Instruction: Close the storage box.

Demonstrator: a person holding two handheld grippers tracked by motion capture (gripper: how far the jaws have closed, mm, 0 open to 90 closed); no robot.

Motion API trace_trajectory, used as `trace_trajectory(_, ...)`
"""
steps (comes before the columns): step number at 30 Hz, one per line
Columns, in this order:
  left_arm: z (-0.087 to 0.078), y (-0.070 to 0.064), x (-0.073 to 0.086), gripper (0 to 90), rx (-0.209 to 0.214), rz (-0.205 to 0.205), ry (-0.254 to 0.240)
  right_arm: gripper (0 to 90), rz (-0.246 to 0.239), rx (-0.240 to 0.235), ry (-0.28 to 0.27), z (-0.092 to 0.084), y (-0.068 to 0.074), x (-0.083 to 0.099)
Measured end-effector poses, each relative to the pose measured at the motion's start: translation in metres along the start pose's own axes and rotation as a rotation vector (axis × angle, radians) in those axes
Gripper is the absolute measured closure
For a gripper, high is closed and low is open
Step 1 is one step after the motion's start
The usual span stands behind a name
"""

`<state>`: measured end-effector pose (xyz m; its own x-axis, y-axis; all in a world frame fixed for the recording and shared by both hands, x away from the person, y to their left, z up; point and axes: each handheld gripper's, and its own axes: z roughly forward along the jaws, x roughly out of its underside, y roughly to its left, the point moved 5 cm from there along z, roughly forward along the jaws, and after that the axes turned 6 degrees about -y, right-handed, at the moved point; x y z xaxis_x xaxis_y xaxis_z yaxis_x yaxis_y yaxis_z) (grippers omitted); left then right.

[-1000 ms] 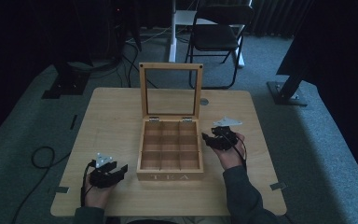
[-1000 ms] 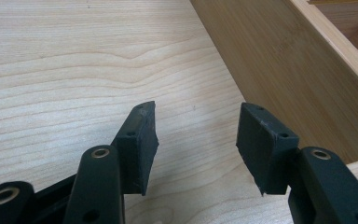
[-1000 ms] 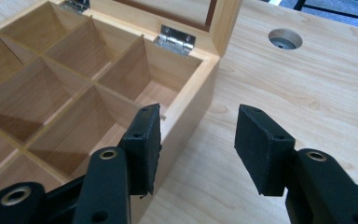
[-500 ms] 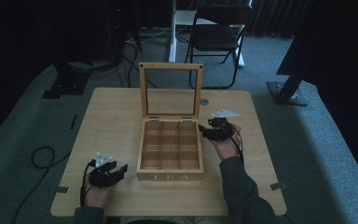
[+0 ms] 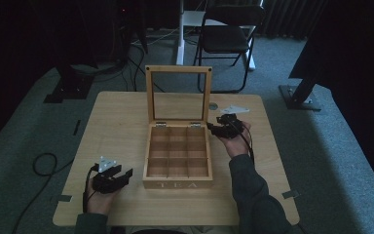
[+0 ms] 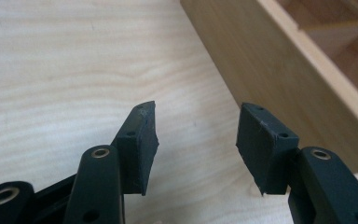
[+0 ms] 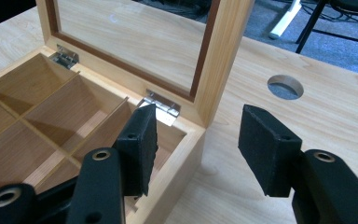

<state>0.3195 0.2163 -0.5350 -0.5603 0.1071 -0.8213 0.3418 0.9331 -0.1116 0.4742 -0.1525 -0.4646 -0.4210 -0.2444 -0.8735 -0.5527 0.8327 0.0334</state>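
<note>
— Well, the right gripper has slid forward since a second ago; it was beside the middle of the tea box, and now it sits at the back right corner, by the hinges.

— And the left gripper?

— Unmoved, resting on the table just off the box's front left corner, jaws parted, nothing between them.

— What does the right gripper view add?

— Plenty. Its jaws stand wide apart and empty, straddling the box's rear corner. You can see a metal hinge, the glass pane in the upright lid, and a round hole in the tabletop.

— The left gripper view?

— Close on pale wood grain and the box's smooth outer wall.

— Materials?

— Light wooden box, square dividers making nine empty compartments, "TEA" on the front. Matte black jaw pads, flat and rectangular.
</note>
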Motion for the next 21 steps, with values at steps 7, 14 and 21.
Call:
trace_trajectory(7,0.006,0.001,-0.021,49.3,0.0,0.034,-0.024,47.0,0.025,-0.02,-0.019,0.003,-0.005,-0.009)
trace_trajectory(14,0.014,0.003,-0.049,50.0,-0.009,0.054,-0.063,46.7,0.049,-0.025,-0.033,0.006,-0.014,-0.017)
trace_trajectory(21,0.022,0.007,-0.072,51.3,-0.006,0.05,-0.102,45.1,0.074,-0.033,-0.027,0.014,-0.02,-0.019)
